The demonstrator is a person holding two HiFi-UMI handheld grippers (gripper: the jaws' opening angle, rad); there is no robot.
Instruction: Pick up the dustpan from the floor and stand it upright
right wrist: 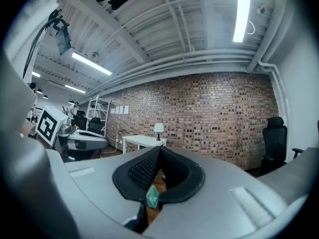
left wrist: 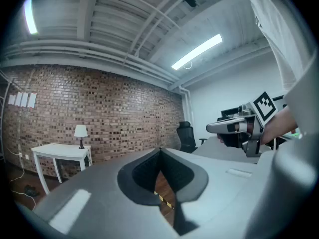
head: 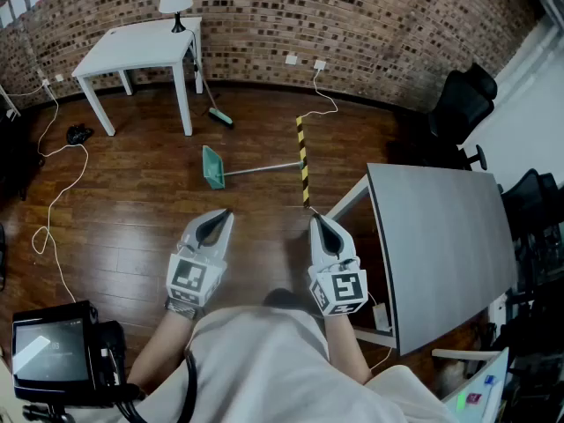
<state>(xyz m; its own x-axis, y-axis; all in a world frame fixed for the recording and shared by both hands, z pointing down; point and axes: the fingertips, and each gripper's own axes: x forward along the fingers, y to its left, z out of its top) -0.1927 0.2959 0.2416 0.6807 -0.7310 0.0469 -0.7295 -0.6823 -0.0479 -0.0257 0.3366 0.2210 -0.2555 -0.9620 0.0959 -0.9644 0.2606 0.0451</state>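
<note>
dustpan (head: 212,167) lying flat | striped pole (head: 303,161) just beside | grey table (head: 441,236) right

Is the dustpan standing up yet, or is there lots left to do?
Nothing looks done yet. The teal dustpan lies on the wooden floor, handle flat. Nothing is in hand: the left gripper and right gripper are both shut and empty, well short of it. Left to do: reach it, grab it, lift it, stand it upright.
</note>
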